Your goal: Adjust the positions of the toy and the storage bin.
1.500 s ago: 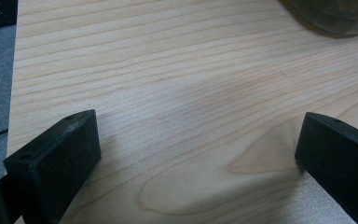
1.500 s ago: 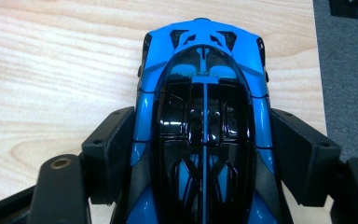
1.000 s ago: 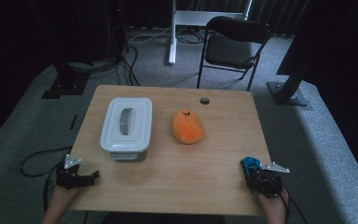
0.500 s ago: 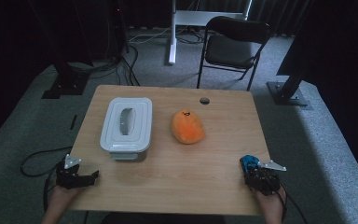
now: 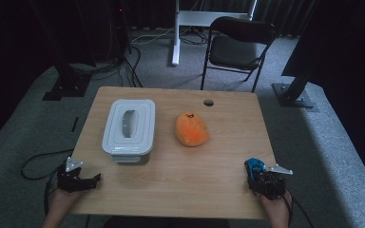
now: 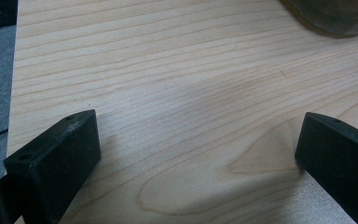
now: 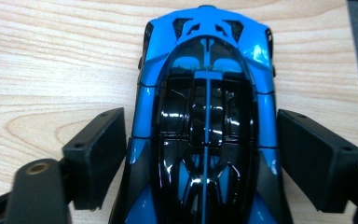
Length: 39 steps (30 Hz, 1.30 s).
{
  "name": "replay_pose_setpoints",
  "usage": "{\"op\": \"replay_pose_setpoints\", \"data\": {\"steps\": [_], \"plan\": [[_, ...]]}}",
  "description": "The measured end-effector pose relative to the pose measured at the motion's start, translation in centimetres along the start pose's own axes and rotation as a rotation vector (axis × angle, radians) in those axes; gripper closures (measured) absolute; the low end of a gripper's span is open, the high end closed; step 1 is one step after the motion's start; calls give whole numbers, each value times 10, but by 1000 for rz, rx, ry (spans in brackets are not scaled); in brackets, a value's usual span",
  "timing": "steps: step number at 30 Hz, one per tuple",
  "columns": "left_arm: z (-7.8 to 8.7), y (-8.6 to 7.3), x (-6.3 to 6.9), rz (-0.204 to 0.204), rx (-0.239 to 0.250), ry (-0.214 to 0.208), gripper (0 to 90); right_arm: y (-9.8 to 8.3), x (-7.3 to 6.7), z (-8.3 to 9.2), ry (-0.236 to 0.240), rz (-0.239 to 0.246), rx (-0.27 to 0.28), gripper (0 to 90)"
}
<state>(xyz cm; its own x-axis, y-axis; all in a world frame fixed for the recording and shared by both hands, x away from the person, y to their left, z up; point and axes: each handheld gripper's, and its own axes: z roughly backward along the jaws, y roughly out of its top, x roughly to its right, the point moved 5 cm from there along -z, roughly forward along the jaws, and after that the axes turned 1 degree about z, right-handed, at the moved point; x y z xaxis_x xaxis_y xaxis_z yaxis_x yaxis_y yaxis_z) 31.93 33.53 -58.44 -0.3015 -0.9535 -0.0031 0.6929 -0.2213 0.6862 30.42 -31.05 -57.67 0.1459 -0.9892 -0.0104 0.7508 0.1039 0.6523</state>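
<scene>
We see the right gripper (image 5: 255, 170) low at the table's (image 5: 180, 190) near right corner, jaws just opening, standing off the blue toy car (image 7: 205, 121) between them. Left gripper (image 6: 196, 154) rests at the near left corner, jaws wide apart, nothing between.

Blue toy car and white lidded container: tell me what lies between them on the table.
Nothing but bare wood. In the high view the stretch of table from the blue toy car to the white lidded container is bare; the orange plush sits beyond it.
</scene>
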Motion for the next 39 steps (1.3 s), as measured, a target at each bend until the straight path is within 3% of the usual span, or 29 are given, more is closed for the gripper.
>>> {"op": "replay_pose_setpoints", "data": {"steps": [8, 16, 20, 23, 26, 28, 30, 39], "plan": [[0, 0, 0, 0, 0, 0, 4, 5, 2, 6, 35, -19, 29, 114], [0, 0, 0, 0, 0, 0, 4, 16, 4, 15, 31, 34, 88, 115], [0, 0, 0, 0, 0, 0, 4, 19, 3, 16, 55, 42, 82, 125], [0, 0, 0, 0, 0, 0, 4, 22, 0, 15, 100, 36, 69, 120], [0, 0, 0, 0, 0, 0, 4, 24, -5, 15, 91, 78, 60, 109], [0, 0, 0, 0, 0, 0, 4, 27, -7, 14, 95, 62, 60, 109], [0, 0, 0, 0, 0, 0, 4, 30, -9, 14, 83, 76, 65, 110], [0, 0, 0, 0, 1, 0, 4, 46, -14, 11, 114, 93, 78, 109]]}}
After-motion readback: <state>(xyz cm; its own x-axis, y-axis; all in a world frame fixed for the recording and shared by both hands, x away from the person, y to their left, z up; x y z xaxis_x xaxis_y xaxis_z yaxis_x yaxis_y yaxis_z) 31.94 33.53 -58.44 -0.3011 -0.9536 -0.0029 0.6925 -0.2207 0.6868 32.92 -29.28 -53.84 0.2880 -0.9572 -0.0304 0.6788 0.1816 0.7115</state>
